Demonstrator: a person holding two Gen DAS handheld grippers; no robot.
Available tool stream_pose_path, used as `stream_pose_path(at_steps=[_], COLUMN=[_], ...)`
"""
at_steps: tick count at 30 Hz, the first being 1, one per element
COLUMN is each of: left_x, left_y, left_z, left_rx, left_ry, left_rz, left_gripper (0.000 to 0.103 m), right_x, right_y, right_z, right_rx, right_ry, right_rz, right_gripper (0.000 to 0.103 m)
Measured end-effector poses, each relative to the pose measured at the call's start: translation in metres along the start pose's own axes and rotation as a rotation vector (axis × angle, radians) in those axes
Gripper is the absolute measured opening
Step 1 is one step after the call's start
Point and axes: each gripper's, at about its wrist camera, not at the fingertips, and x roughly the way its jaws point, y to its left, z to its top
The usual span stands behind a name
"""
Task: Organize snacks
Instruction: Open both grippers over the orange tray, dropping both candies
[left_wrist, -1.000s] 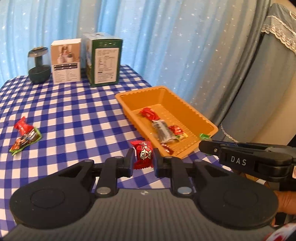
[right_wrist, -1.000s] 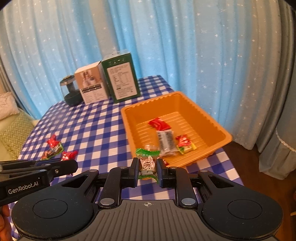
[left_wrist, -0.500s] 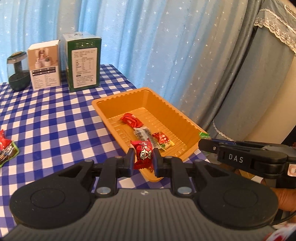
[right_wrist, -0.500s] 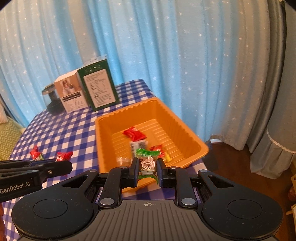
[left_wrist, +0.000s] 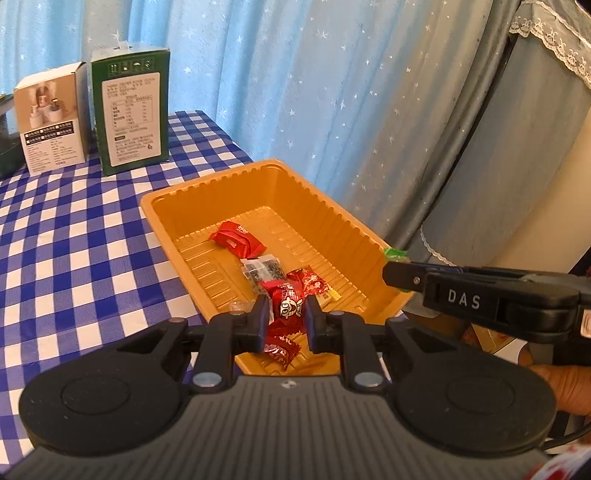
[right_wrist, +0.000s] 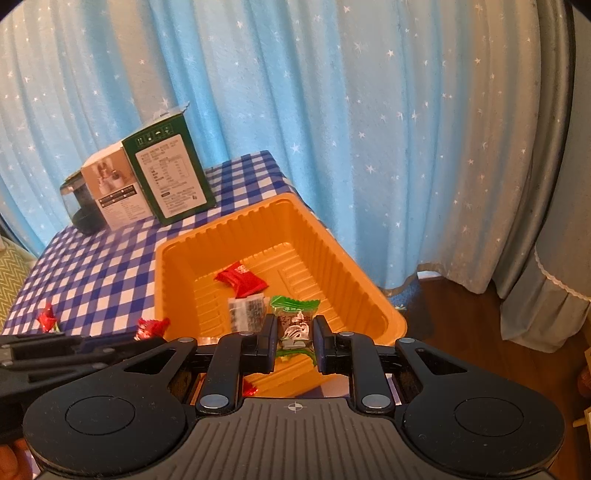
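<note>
The left gripper (left_wrist: 285, 322) was held pitched downward over the near end of the orange tray (left_wrist: 334, 213), its jaws clamped on a red-wrapped candy (left_wrist: 286, 303) that stood upright between the pads, the lower twist of the wrapper hanging below them. The right gripper (right_wrist: 294, 341) was held likewise tilted down above the near edge of the same tray, closed on a green-and-clear wrapped candy (right_wrist: 294, 325), whose green top flared above the pads. In the left wrist view the right gripper was seen from the side at the right edge, level with the tray's near corner, with part of a hand (left_wrist: 554, 384) beneath it. In the right wrist view the left gripper was seen at the left edge, beside the tray.

Inside the tray three loose snacks could be counted in the left view: one red packet (left_wrist: 238, 239) nearest the far end, one clear packet with dark print (left_wrist: 263, 269) in the middle, and one red-and-yellow candy (left_wrist: 313, 284) just beside it. On the blue-checked tablecloth (left_wrist: 74, 236) one red candy (right_wrist: 47, 317) was seen lying well left of the tray. Two boxes were standing at the far edge of the table, one green (left_wrist: 131, 110) and one white (left_wrist: 51, 118), side by side, with a dark jar (right_wrist: 79, 206) behind the white one.
</note>
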Motion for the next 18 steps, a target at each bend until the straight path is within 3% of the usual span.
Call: stream_pose_path(at_steps=[5,7,18], left_x=[0.014,0.015,-0.013], left_y=[0.001,0.003,0.036], left_z=[0.003,0.005,-0.006], left_rx=[0.002,0.005,-0.051], left_ry=[-0.007,-0.017,-0.043], left_rz=[-0.007,0.001,0.068], left_gripper=[0.019,0.03,0.033], right_x=[0.01,0.011,0.019], right_y=[-0.001,-0.002,0.003], right_z=[0.005,0.006,0.008], right_rx=[0.003,0.007,0.006], right_ry=[-0.001,-0.003,0.005], right_rz=[0.004,0.006,0.036], right_gripper=[0.02,0.02,0.021])
